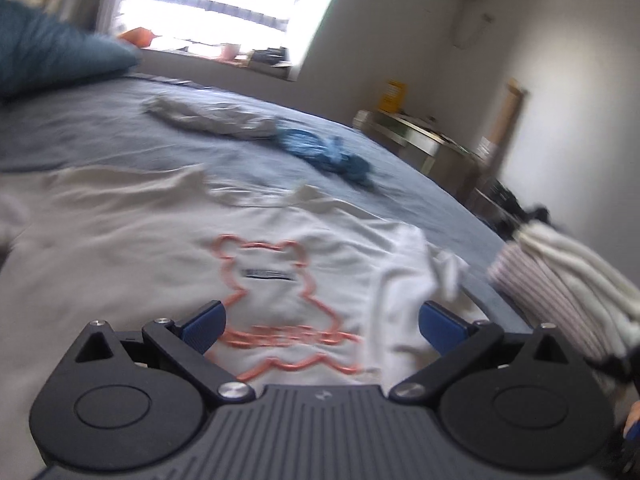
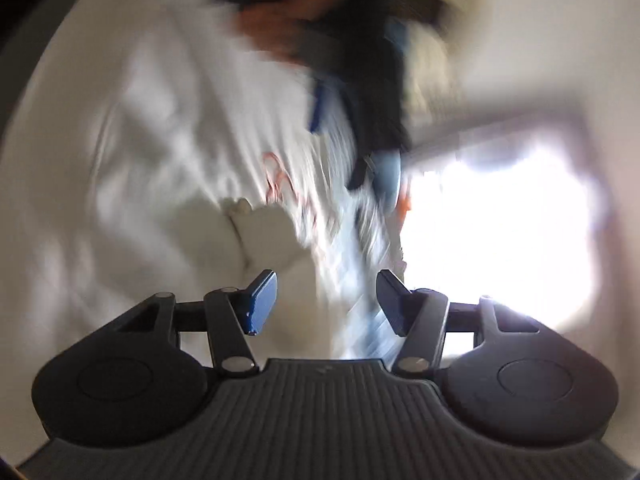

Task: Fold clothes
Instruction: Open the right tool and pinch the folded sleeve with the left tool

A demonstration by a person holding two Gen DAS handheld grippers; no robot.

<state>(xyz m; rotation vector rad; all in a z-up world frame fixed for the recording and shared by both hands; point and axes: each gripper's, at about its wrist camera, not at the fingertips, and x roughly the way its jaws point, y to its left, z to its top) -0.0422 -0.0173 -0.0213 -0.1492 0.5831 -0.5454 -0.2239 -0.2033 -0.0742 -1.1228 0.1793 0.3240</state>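
Note:
A white T-shirt (image 1: 132,248) with an orange bear outline (image 1: 276,304) lies spread on the bed, one sleeve (image 1: 416,264) folded inward at the right. My left gripper (image 1: 320,312) hangs just above the print. It is open wide, with nothing between its blue pads (image 1: 204,324). The right wrist view is heavily blurred. There my right gripper (image 2: 326,284) is open over the same white shirt (image 2: 168,128), and no cloth is pinched between its fingers (image 2: 260,300). A dark blurred shape with a blue pad (image 2: 316,108) crosses the top of that view.
A crumpled grey garment (image 1: 208,118) and a blue garment (image 1: 324,152) lie further up the blue-grey bed sheet (image 1: 100,136). A teal pillow (image 1: 48,56) is at the far left. A stack of folded clothes (image 1: 560,280) sits at the right. A desk (image 1: 420,140) stands beyond the bed.

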